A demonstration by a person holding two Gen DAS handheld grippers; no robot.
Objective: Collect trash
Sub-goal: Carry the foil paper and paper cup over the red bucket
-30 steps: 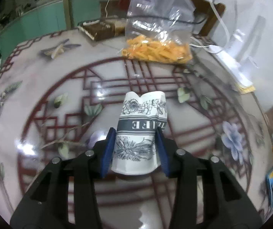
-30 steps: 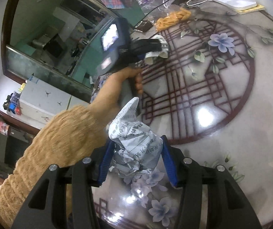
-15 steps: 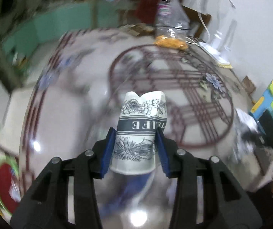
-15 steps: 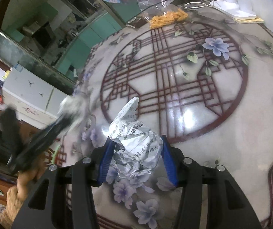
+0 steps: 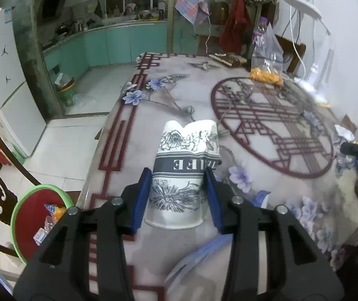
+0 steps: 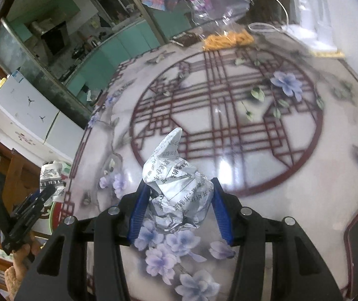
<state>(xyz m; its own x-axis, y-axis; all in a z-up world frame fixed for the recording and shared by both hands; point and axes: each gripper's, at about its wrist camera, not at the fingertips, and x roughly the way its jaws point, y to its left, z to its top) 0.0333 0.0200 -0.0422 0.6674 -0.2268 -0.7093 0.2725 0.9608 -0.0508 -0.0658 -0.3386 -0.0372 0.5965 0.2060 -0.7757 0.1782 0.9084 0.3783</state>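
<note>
Both tools loaded, heading for the bin

The left tool [image 5: 179, 195] clamps a dented white paper cup with grey flower print [image 5: 186, 165] across its width, base toward the camera, long axis pointing away over the desk [image 5: 266, 213] edge; the red, green-rimmed bin [image 5: 32, 215] sits below-left. The right tool [image 6: 176, 208] squeezes a crumpled printed paper ball [image 6: 176, 188], peak pointing forward.

Paper trash over a glossy printed tabletop

The cup [image 5: 182, 173] is thin matt paper, creased at the rim; the wad [image 6: 177, 190] is crumpled printed paper with a faint sheen. The left gripper [image 5: 179, 195] and right gripper [image 6: 176, 208] are matt black plastic with smooth blue pads and bright metal screws. The table [image 6: 266, 200] is slick and mirror-glossy. The bag [image 5: 266, 57] is clear, crinkly plastic; the bin [image 5: 32, 223] is smooth plastic.
</note>
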